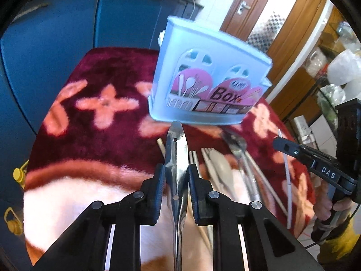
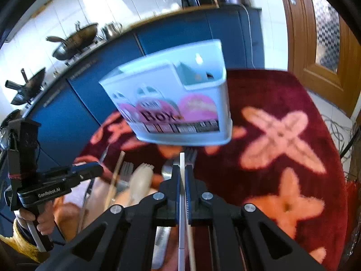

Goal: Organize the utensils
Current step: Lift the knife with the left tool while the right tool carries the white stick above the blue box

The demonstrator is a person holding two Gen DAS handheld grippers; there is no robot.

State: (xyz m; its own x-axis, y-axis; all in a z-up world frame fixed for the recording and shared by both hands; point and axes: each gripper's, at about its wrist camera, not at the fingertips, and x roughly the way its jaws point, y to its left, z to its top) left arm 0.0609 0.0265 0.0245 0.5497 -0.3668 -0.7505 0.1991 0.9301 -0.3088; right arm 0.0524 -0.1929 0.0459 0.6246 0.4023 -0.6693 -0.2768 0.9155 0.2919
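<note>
A pale blue utensil box (image 1: pixel 209 74) (image 2: pixel 171 94) with a pink "Box" label stands on a dark red flowered blanket (image 1: pixel 108 72). My left gripper (image 1: pixel 175 169) is shut on a shiny metal utensil (image 1: pixel 177 149), whose tip points at the foot of the box. My right gripper (image 2: pixel 182 169) is shut on a thin white stick (image 2: pixel 182 162) (image 1: pixel 287 171) that runs straight ahead between the pads. Several loose utensils lie between the two grippers: a beige spoon (image 1: pixel 220 164) (image 2: pixel 140 180), forks (image 1: pixel 237 146), and a wooden chopstick (image 2: pixel 116 176). The left view catches the right gripper (image 1: pixel 284 145); the right view catches the left gripper (image 2: pixel 90 170).
Blue cabinets (image 1: pixel 67 33) (image 2: pixel 180 31) stand behind the blanket, with woks (image 2: pixel 74 40) on the counter above. A wooden door (image 1: pixel 270 22) (image 2: pixel 320 45) is at the right. Cluttered shelves with bags (image 1: pixel 338 63) fill the far right. A hand (image 2: pixel 45 221) grips the left tool's handle.
</note>
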